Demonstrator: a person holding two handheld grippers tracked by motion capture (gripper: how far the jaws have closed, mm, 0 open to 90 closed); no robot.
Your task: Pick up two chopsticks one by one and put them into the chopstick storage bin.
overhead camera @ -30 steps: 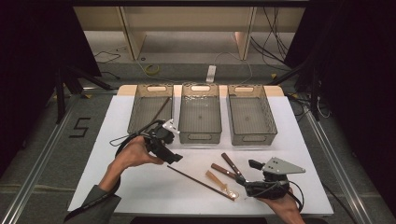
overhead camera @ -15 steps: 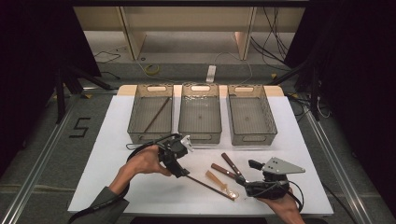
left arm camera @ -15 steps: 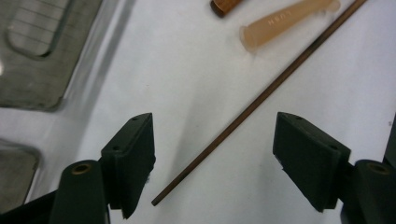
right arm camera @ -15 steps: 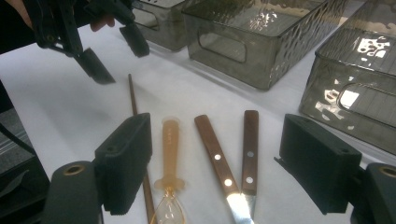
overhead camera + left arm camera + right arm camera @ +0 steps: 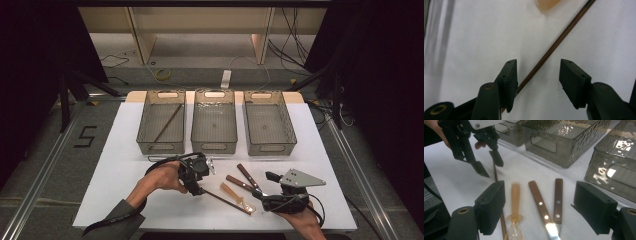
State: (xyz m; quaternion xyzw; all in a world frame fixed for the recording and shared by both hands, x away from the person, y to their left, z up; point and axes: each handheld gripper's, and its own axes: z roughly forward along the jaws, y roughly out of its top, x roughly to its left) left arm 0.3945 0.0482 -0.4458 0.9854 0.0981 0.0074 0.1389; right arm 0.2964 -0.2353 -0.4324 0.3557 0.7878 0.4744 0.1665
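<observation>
A thin brown stick (image 5: 225, 201) lies slantwise on the white table (image 5: 125, 165). My left gripper (image 5: 200, 189) points down over its left end. In the left gripper view the stick (image 5: 556, 42) runs between the jaws of the left gripper (image 5: 537, 63), close to the left pad (image 5: 510, 75) and well apart from the right one. These jaws have just been closing and do not pinch the stick. My right gripper (image 5: 262, 196) rests open at the front right. Its wide jaws (image 5: 540, 188) frame an amber plastic spoon (image 5: 515, 195) and two wooden-handled knives (image 5: 537, 195).
Three clear grey bins stand in a row at the back: left (image 5: 161, 148), middle (image 5: 214, 147), right (image 5: 270, 149). A second brown stick (image 5: 167, 122) lies in the left bin. The knives (image 5: 239, 183) and spoon (image 5: 232, 194) lie between the two grippers.
The left hand has come right and down from in front of the bins to the stick's left end, and its jaws have narrowed around the stick. The right hand has stayed put.
</observation>
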